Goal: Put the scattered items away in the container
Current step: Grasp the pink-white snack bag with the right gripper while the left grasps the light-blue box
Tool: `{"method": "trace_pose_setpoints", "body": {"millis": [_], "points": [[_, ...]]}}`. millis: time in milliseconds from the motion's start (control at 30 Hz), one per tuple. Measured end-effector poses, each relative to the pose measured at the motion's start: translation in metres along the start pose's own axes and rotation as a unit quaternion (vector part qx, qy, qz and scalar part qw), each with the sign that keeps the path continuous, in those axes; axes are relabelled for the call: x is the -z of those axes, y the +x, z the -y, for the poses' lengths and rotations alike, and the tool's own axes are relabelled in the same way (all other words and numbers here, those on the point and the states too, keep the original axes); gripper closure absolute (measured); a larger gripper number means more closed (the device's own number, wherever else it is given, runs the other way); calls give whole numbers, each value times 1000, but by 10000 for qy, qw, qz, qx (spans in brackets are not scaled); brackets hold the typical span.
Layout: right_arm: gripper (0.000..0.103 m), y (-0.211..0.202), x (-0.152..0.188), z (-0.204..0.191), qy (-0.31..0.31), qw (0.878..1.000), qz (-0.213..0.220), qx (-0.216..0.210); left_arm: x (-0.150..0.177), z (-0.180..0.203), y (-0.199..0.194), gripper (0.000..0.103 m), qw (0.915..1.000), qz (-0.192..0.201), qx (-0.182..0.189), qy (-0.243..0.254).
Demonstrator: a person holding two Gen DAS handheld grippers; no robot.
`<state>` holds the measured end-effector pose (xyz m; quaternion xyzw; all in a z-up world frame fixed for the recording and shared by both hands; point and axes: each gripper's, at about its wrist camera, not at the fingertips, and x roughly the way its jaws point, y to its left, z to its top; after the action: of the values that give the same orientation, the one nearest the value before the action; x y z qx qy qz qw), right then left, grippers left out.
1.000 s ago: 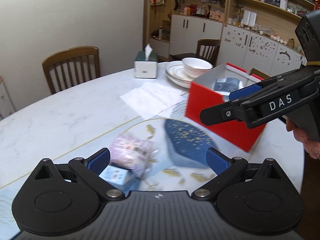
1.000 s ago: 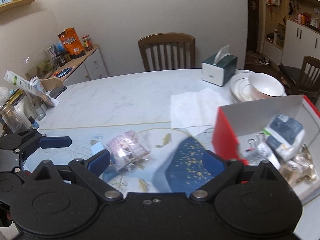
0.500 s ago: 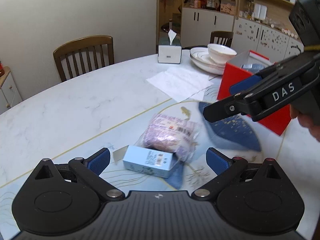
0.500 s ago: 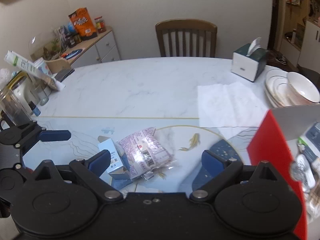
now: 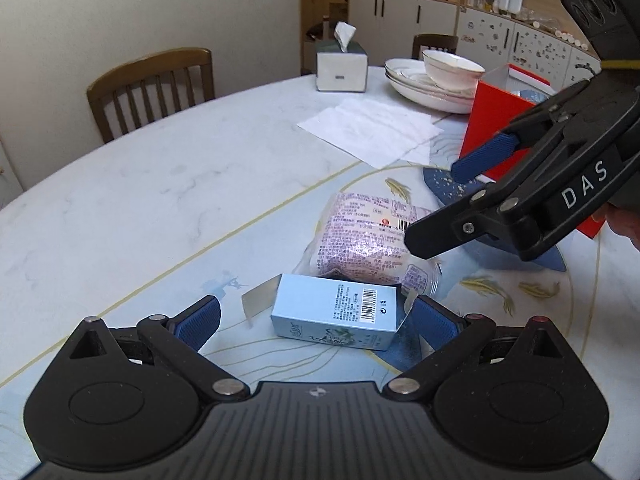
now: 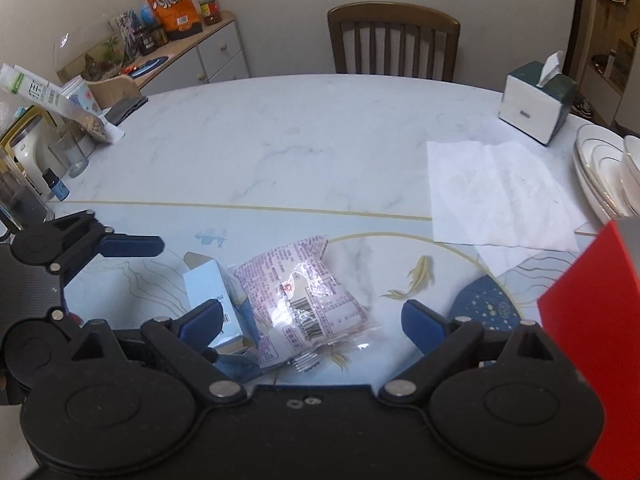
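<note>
A light blue carton point(image 5: 336, 312) with an open flap lies on the table between the open jaws of my left gripper point(image 5: 316, 316). A pink plastic snack packet point(image 5: 360, 240) lies just behind it, touching it. My right gripper point(image 6: 312, 316) is open and hovers over the packet point(image 6: 304, 300); it also shows in the left wrist view point(image 5: 444, 204). The carton point(image 6: 208, 292) sits left of the packet. The red box point(image 5: 496, 120) stands at the right, also seen in the right wrist view point(image 6: 592, 320). My left gripper point(image 6: 132, 246) shows at the left there.
White paper napkins point(image 5: 372, 128) lie behind the packet. Stacked plates and a bowl point(image 5: 436, 76) and a tissue box point(image 5: 342, 66) stand at the back. Jars and clutter point(image 6: 40, 152) crowd the table's left edge. A wooden chair point(image 6: 394, 44) stands behind the table.
Both grippers have drawn back from the red box toward the carton and packet. The left gripper has come down around the carton, and the right now hovers over the packet.
</note>
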<state>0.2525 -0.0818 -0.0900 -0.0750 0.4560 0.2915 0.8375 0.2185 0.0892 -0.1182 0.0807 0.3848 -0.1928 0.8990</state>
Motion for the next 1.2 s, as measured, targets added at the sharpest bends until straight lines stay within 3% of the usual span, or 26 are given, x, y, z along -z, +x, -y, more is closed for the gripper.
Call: {"method": "trace_pose_setpoints", "body": {"millis": [433,767,1067,1200], "points": [[9,30,-12,-2,-166,9996,-220,-32,1,-6,22,1,9996,-112,245,-22],[20,46,-13,-6,-288,9989,-376,-56,3,-3,22,2,9995,21,310,16],[32,51,-13,-9,-326,9984,-461,-91,5,3,22,25,9994,-30,341,46],[39,50,-14,-9,-304,9984,-465,-90,5,5,19,27,9996,-14,280,57]]}}
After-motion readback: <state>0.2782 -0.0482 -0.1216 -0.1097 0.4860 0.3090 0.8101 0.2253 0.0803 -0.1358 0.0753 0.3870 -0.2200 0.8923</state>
